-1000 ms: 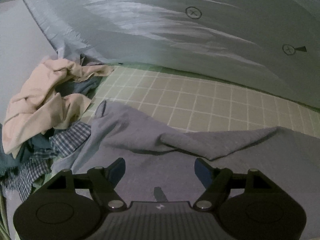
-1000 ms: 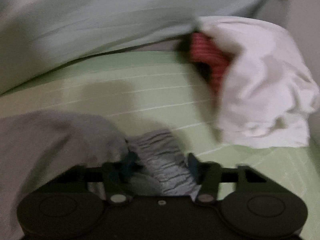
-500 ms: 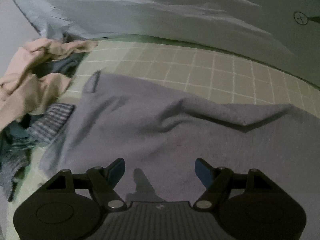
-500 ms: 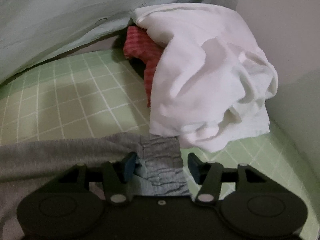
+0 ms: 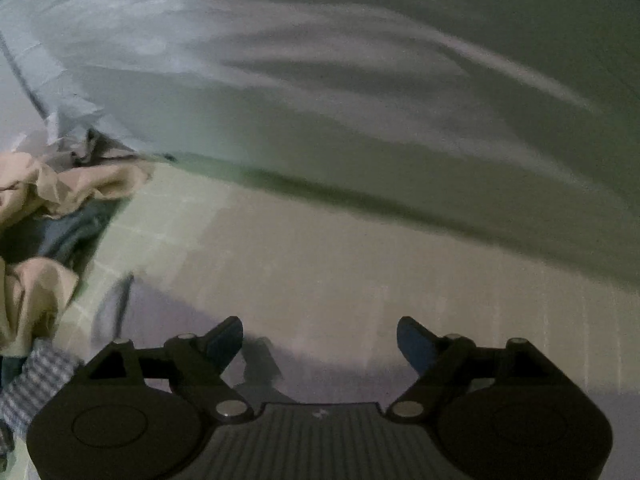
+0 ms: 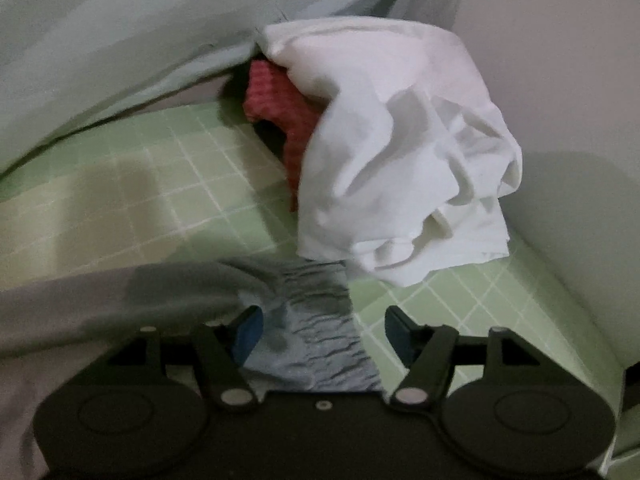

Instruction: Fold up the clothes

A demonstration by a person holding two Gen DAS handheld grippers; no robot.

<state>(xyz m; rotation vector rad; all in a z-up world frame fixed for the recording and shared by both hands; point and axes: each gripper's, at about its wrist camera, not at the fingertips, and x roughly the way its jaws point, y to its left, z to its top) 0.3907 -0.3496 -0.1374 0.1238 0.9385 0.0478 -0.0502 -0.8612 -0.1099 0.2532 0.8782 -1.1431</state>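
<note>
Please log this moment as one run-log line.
left tool: open, above grey garment | right tool: open, over ribbed cuff | fold: pending

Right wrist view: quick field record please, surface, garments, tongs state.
surface: green gridded mat
garment at tongs: grey garment, ribbed cuff lying between the fingers
pile: white cloth draped over red cloth, at the far right
right tongs: open, not gripping
left tongs: open, over grey fabric, view blurred

I seem to be in a home: a green checked mat (image 6: 192,184), loose laundry (image 6: 400,152) heaped about, a pale sheet (image 5: 320,80) draped behind.
</note>
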